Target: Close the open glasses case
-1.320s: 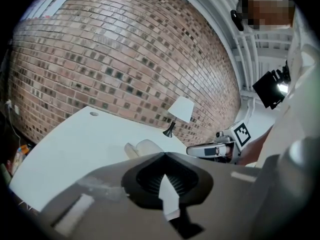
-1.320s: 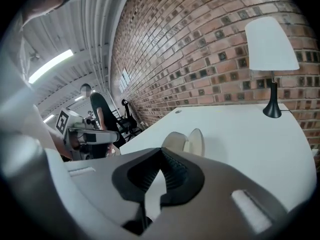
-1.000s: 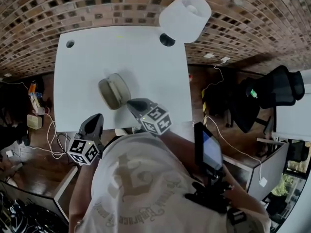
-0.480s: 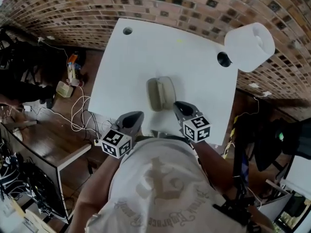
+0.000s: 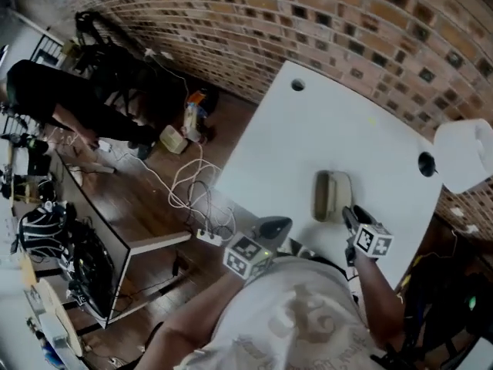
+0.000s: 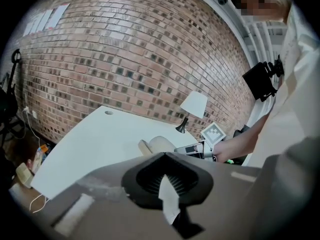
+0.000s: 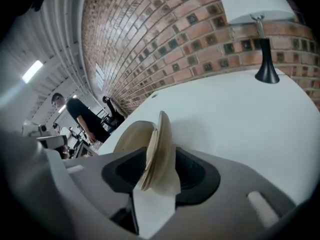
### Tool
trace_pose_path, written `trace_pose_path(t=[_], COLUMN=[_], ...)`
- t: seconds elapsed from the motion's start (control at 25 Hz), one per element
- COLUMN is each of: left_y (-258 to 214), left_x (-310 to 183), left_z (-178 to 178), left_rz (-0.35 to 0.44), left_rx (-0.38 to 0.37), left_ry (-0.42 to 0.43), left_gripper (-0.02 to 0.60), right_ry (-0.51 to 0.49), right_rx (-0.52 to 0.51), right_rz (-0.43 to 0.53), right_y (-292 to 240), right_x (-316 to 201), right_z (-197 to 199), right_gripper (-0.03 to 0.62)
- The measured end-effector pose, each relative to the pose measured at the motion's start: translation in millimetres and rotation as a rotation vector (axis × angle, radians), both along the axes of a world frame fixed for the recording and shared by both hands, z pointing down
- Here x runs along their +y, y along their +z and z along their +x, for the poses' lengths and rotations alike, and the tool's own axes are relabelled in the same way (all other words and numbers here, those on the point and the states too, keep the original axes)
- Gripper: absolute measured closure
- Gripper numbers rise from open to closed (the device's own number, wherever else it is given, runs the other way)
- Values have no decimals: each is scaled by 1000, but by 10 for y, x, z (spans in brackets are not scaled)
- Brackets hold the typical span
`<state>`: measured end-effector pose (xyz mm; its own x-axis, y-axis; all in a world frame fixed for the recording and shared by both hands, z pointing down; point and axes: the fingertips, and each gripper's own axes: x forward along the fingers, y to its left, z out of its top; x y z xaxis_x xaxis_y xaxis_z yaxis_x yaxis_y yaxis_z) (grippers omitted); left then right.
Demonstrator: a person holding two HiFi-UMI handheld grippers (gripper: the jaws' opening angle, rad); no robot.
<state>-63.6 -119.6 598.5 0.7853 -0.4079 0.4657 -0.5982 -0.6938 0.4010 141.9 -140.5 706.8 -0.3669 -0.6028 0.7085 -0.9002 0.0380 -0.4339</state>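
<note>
Right gripper view: right gripper (image 7: 157, 166) jaws wide, just been opening. Beige oval glasses case (image 7: 152, 144) stands between them, its near end cut off behind jaws; pads not pressing it. Lid looks down, seam hard to judge. Left gripper (image 6: 162, 178) by table's front edge, jaw tips together, empty. Case lies on white table (image 5: 308, 129) near front edge. Beyond: white-shaded lamp with black base (image 7: 266, 69), shade cropped. Brick wall (image 5: 347, 21) behind; wooden floor (image 5: 146, 199) strewn with cables.
</note>
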Motion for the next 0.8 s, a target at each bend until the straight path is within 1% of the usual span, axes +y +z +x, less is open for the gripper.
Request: trace_pose_path(t=[0.04, 0.12, 0.24, 0.32, 0.36, 0.44, 0.48, 0.56, 0.68, 0.8], left_y=[17, -10, -112, -132, -123, -81, -66, -78, -132, -144], left_x=[-31, -99, -166, -219, -236, -234, -224, -234, -319, -382], left_z=[-18, -88, -210, -234, -200, -122, -116, -162, -211, -200], left_rz=[5, 7, 8, 12, 10, 1, -2, 2, 17, 15], left_rx=[-9, -15, -12, -19, -18, -12, -9, -10, -12, -9], left_ry=[-10, -23, -48, -64, -63, -49, -43, -39, -37, -29], left_gripper=[575, 575, 575, 575, 575, 575, 575, 575, 575, 575], right_ry=[5, 1, -1, 13, 30, 54, 58, 67, 80, 88], right_rx=[-24, -118, -216, -260, -268, -251, -242, -263, -271, -231], right_rz=[-16, -21, -54, -75, -81, -82, -80, -76, -45, -12], right_y=[88, 211, 225, 221, 213, 182, 168, 153, 27, -90], right_x=[-48, -171, -237, -296, -305, -286, -279, -304, -443, -555], right_z=[-2, -154, -387, -430, -377, -249, -233, -276, -235, -65], right_gripper=[405, 405, 410, 463, 473, 480, 482, 482, 484, 485])
